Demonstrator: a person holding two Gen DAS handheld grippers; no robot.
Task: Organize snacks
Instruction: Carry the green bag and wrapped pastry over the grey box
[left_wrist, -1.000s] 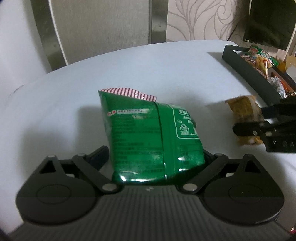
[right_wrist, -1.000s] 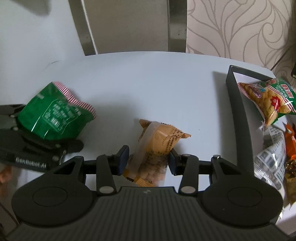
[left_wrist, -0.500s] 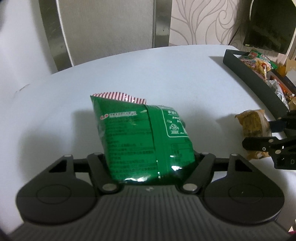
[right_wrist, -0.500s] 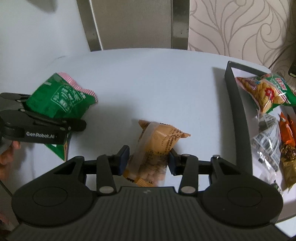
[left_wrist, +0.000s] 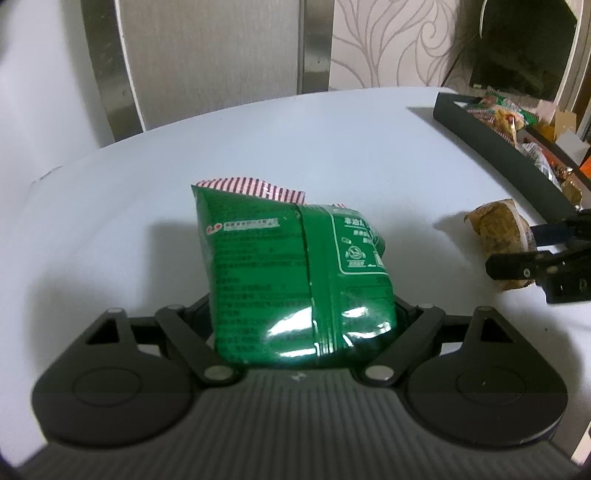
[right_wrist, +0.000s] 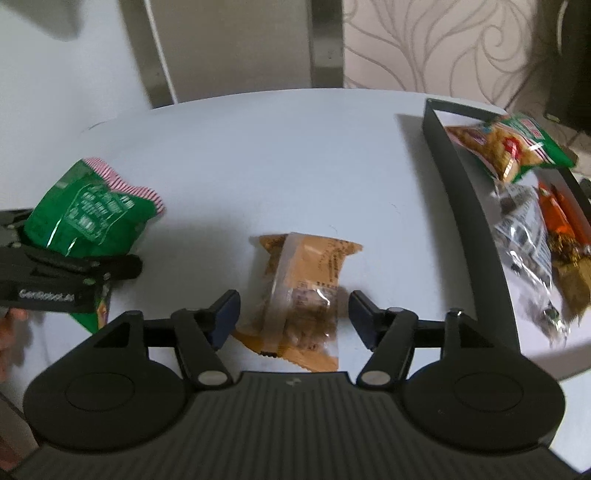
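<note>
My left gripper (left_wrist: 303, 314) is shut on a green snack bag (left_wrist: 291, 273) with a red-striped top edge and holds it above the pale round table (left_wrist: 295, 147). The bag also shows at the left of the right wrist view (right_wrist: 88, 210). My right gripper (right_wrist: 293, 314) is open, its fingers apart on either side of an orange wrapped pastry (right_wrist: 303, 291) that lies on the table. The pastry also shows in the left wrist view (left_wrist: 502, 232). A black tray (right_wrist: 469, 221) at the right holds several snack packs.
The tray (left_wrist: 495, 147) stands along the table's right side, with a green and orange chips bag (right_wrist: 509, 147), a silver pack (right_wrist: 528, 236) and orange packs (right_wrist: 565, 221) inside. A chair back (left_wrist: 210, 55) and patterned wall stand behind the table.
My right gripper has opened and let go of the orange pastry, which now lies on the table. My left gripper has lifted the green bag slightly and kept its hold.
</note>
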